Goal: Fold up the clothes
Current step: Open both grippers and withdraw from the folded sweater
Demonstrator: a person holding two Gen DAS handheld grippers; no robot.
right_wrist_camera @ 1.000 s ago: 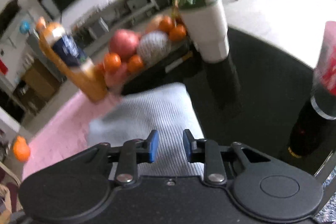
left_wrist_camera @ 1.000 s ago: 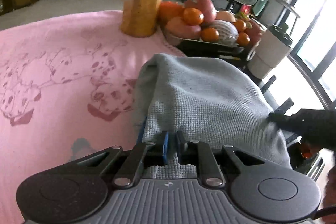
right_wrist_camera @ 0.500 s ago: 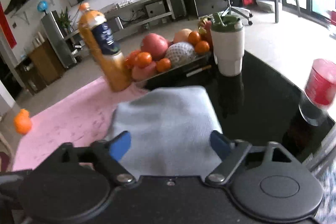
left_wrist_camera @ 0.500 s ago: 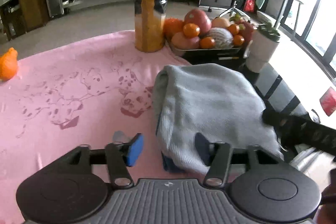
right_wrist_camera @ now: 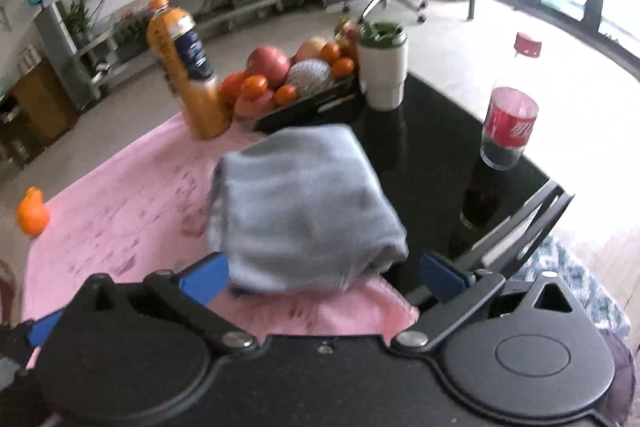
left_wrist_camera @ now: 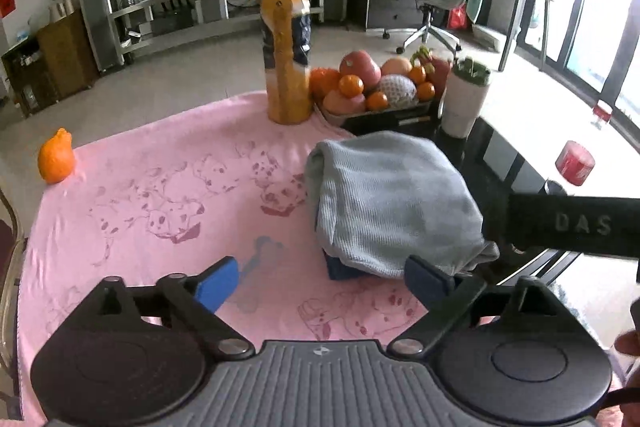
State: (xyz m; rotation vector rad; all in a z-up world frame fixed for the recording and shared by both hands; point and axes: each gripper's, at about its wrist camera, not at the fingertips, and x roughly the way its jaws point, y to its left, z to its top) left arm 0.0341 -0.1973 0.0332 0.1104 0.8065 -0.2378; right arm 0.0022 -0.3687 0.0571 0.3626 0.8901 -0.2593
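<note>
Both the left gripper (left_wrist_camera: 322, 281) and right gripper (right_wrist_camera: 324, 275) have just been opening, now wide and empty. The folded grey garment (left_wrist_camera: 390, 203) lies on the pink cloth (left_wrist_camera: 160, 195). A dark tray (left_wrist_camera: 384, 115) holds fruit (left_wrist_camera: 376, 83).

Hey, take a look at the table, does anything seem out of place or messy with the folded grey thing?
Mostly tidy. The folded grey garment sits half off the pink cloth, overhanging the black tabletop, and a dark blue layer pokes out beneath its near edge.
</note>
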